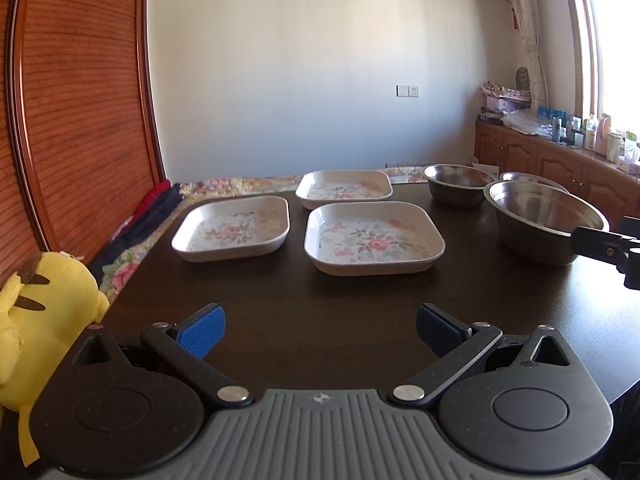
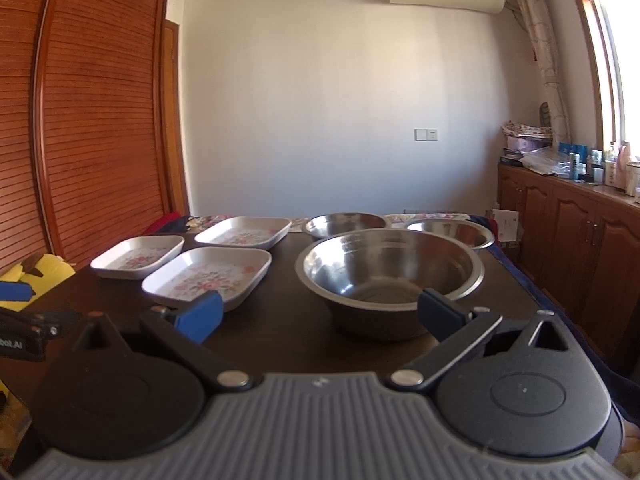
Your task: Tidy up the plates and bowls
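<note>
Three square floral plates lie apart on the dark table (image 1: 280, 312): a left plate (image 1: 234, 227), a near plate (image 1: 374, 238) and a far plate (image 1: 344, 189). Three steel bowls stand at the right: a big near bowl (image 1: 544, 222), a far bowl (image 1: 458, 189) and a third bowl (image 1: 532, 178) behind. My left gripper (image 1: 320, 330) is open and empty, short of the plates. My right gripper (image 2: 320, 314) is open and empty, just in front of the big bowl (image 2: 390, 276); the near plate (image 2: 208, 278) lies to its left.
A yellow plush toy (image 1: 44, 320) sits at the table's left edge beside a wooden slatted wardrobe (image 1: 80, 100). A floral cloth (image 1: 240, 184) lies beyond the far edge. Wooden cabinets (image 2: 580, 248) with bottles on top line the right wall.
</note>
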`<state>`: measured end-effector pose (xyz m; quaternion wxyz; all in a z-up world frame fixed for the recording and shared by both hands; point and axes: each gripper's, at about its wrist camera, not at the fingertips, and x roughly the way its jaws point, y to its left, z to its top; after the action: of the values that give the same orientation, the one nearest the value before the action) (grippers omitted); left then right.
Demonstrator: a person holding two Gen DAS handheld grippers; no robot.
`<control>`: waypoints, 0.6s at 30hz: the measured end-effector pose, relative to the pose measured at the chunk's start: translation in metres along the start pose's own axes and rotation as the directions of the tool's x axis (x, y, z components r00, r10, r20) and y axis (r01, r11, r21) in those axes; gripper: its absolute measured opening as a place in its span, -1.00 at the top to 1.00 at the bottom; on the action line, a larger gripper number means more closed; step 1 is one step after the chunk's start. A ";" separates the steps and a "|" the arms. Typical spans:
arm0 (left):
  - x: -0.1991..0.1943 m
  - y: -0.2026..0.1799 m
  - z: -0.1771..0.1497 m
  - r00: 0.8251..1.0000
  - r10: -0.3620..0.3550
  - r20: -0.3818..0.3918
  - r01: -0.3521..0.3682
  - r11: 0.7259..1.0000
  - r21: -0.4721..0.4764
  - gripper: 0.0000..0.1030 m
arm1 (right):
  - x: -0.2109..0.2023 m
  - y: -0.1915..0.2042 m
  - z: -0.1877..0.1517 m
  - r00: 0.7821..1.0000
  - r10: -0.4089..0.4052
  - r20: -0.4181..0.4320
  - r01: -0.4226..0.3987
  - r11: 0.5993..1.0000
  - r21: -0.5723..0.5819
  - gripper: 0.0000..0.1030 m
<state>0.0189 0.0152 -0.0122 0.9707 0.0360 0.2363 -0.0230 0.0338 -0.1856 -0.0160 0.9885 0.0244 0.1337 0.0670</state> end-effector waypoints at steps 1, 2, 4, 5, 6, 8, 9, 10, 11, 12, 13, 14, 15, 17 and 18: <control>0.002 0.002 0.002 1.000 -0.003 -0.006 0.003 1.000 -0.004 -1.00 | 0.003 0.002 0.002 1.000 0.019 -0.005 -0.019 1.000 -0.006 -1.00; 0.004 0.004 0.003 1.000 -0.005 -0.012 0.005 1.000 -0.005 -1.00 | 0.006 0.005 0.004 0.999 0.033 -0.010 -0.033 0.999 -0.017 -1.00; 0.009 0.008 0.006 1.000 -0.004 -0.024 0.004 1.000 -0.002 -1.00 | 0.012 0.011 0.008 0.998 0.060 -0.019 -0.061 0.997 -0.041 -1.00; 0.011 0.010 0.008 1.000 -0.005 -0.029 0.005 1.000 -0.002 -1.00 | 0.015 0.015 0.010 0.997 0.075 -0.025 -0.076 0.996 -0.051 -1.00; 0.013 0.012 0.009 0.999 -0.008 -0.034 0.008 1.000 0.002 -1.00 | 0.018 0.018 0.012 0.995 0.093 -0.032 -0.095 0.994 -0.059 -1.00; 0.015 0.015 0.011 0.999 -0.002 -0.037 0.003 1.000 0.010 -1.00 | 0.024 0.023 0.015 0.990 0.132 -0.048 -0.135 0.988 -0.071 -1.00; 0.016 0.017 0.012 0.999 0.003 -0.038 -0.003 1.000 0.013 -1.00 | 0.026 0.026 0.017 0.988 0.145 -0.054 -0.149 0.986 -0.078 -1.00; 0.018 0.018 0.013 0.999 0.005 -0.042 -0.004 1.000 0.018 -1.00 | 0.028 0.029 0.018 0.986 0.155 -0.058 -0.160 0.983 -0.088 -1.00; 0.020 0.020 0.014 0.999 0.004 -0.047 -0.003 1.000 0.022 -1.00 | 0.031 0.032 0.020 0.985 0.164 -0.062 -0.169 0.981 -0.099 -1.00; 0.021 0.022 0.016 0.999 0.004 -0.054 -0.003 1.000 0.022 -1.00 | 0.034 0.034 0.021 0.984 0.169 -0.065 -0.175 0.979 -0.108 -1.00; 0.023 0.024 0.017 0.998 0.003 -0.059 -0.002 1.000 0.020 -1.00 | 0.037 0.035 0.023 0.982 0.173 -0.072 -0.181 0.977 -0.113 -1.00; 0.024 0.026 0.018 0.998 0.001 -0.062 0.000 1.000 0.018 -1.00 | 0.041 0.037 0.024 0.980 0.180 -0.081 -0.189 0.976 -0.112 -1.00; 0.025 0.028 0.019 0.998 0.000 -0.063 0.001 1.000 0.017 -1.00 | 0.044 0.037 0.025 0.978 0.189 -0.090 -0.198 0.974 -0.107 -1.00; 0.029 0.033 0.023 0.998 0.003 -0.064 -0.002 1.000 0.017 -1.00 | 0.051 0.038 0.027 0.974 0.201 -0.107 -0.212 0.973 -0.096 -1.00; 0.031 0.035 0.024 0.998 0.007 -0.066 -0.006 1.000 0.020 -1.00 | 0.054 0.040 0.028 0.972 0.207 -0.111 -0.218 0.971 -0.095 -1.00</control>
<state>0.0598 0.0469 -0.0029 0.9621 0.0471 0.2676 -0.0211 0.0875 -0.1398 -0.0006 0.9675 -0.0178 0.1762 0.1806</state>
